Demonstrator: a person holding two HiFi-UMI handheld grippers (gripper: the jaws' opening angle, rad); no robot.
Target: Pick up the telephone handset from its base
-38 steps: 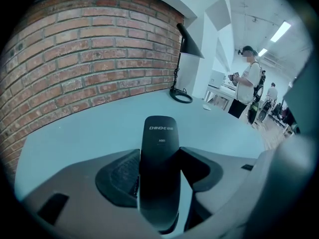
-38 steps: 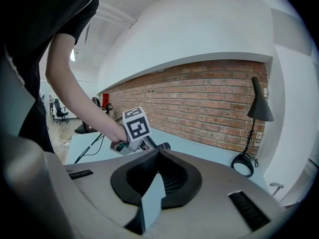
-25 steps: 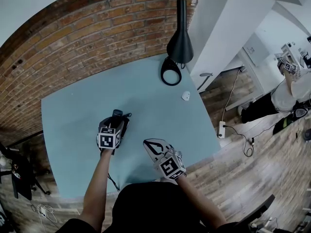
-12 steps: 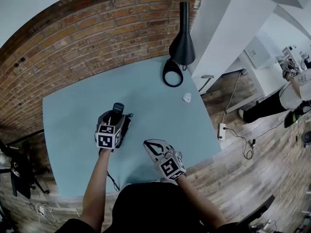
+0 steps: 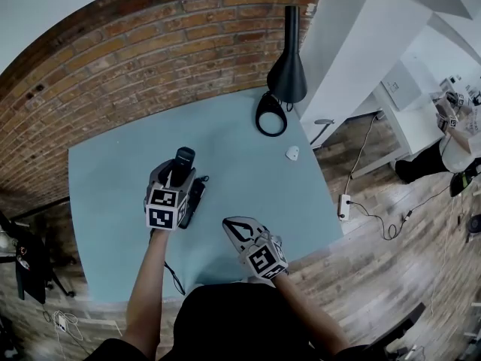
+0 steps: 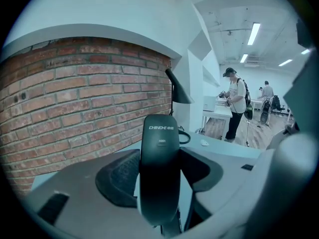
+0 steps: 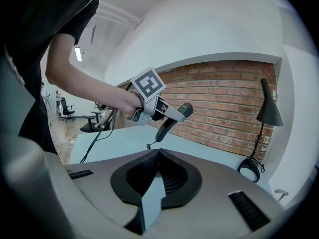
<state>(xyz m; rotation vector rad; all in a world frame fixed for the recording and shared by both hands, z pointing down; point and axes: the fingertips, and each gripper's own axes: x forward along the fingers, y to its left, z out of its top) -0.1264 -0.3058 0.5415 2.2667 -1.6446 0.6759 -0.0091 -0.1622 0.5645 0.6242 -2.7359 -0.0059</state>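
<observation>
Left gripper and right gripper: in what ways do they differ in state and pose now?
The left gripper is shut on the telephone handset; the right gripper is shut on nothing. The left gripper is held up, with the handset clear of the table; the right gripper hovers near the table's front edge. Both point toward the brick wall.

Black shirt (image 5: pixel 233 322), grey left gripper (image 5: pixel 177 173)

bright even daylight, soft shadows, strong fisheye edge distortion
</observation>
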